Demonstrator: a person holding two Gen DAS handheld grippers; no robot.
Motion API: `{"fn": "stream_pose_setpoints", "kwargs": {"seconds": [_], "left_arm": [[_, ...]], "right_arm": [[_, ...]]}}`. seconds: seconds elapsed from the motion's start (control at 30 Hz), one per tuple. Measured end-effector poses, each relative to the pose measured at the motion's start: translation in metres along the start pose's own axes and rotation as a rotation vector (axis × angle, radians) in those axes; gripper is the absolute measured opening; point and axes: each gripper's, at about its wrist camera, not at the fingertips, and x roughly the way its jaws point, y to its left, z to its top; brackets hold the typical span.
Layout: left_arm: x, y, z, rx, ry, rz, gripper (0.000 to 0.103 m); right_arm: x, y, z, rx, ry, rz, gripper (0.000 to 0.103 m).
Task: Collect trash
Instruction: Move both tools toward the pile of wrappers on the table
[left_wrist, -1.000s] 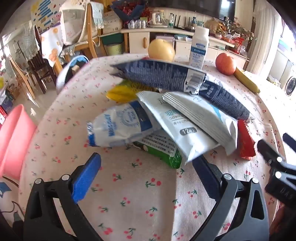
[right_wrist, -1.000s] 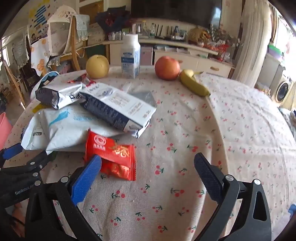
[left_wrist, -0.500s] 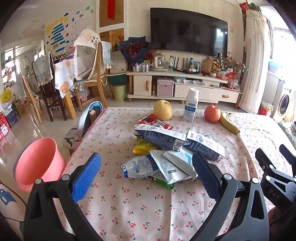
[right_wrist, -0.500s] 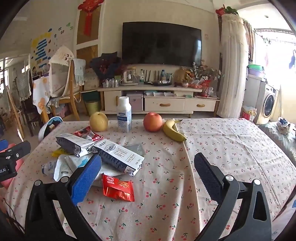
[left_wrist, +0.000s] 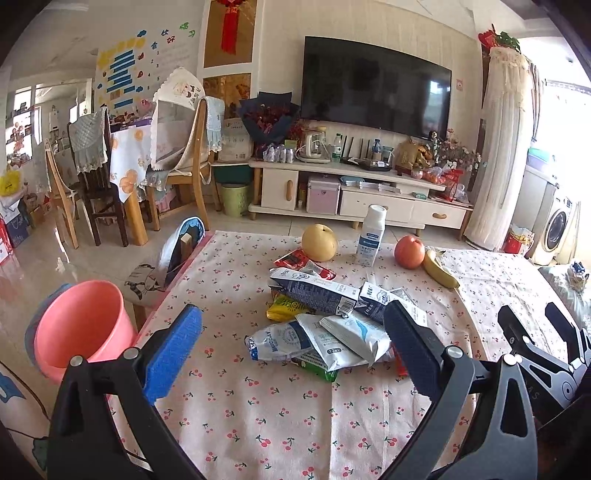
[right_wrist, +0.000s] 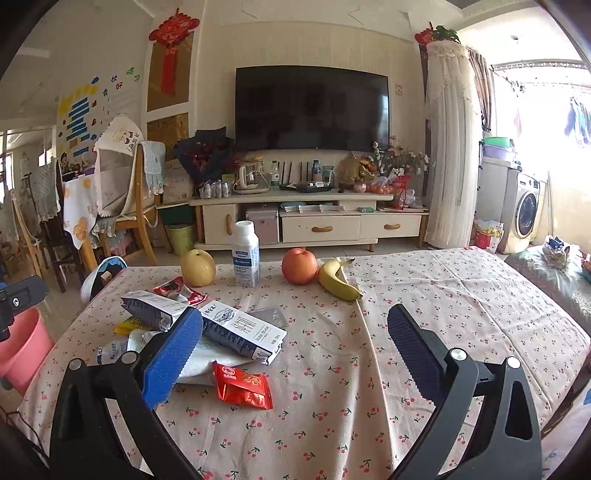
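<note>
Both grippers have pulled back and up from the wrapper pile (left_wrist: 325, 317) mid-surface. Lower wrappers lie half hidden. Left gripper (left_wrist: 291, 350) and right gripper (right_wrist: 295, 354): jaws spread wide, holding nothing.

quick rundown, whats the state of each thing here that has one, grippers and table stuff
left gripper: open, holding nothing
right gripper: open, holding nothing
pink bucket: upright on the floor, nothing visible inside
white bottle: upright, capped
wrapper pile: overlapping, lying flat on the table
red packet: crumpled, lying beside the pile
banana: unpeeled
tv: off
</note>
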Motion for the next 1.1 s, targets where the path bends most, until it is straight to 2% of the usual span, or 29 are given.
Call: {"fn": "stream_pose_setpoints", "kwargs": {"seconds": [0.53,1.1], "left_arm": [[-0.002,0.006,0.000,-0.029,-0.007,0.006,0.099],[0.018,-0.003,-0.012,-0.004,0.036,0.009,0.099]], "right_arm": [[-0.003,0.001,0.000,-0.012,-0.025,-0.007,0.099],[0.012,0.000,-0.006,-0.041,0.030,-0.016,0.099]]}}
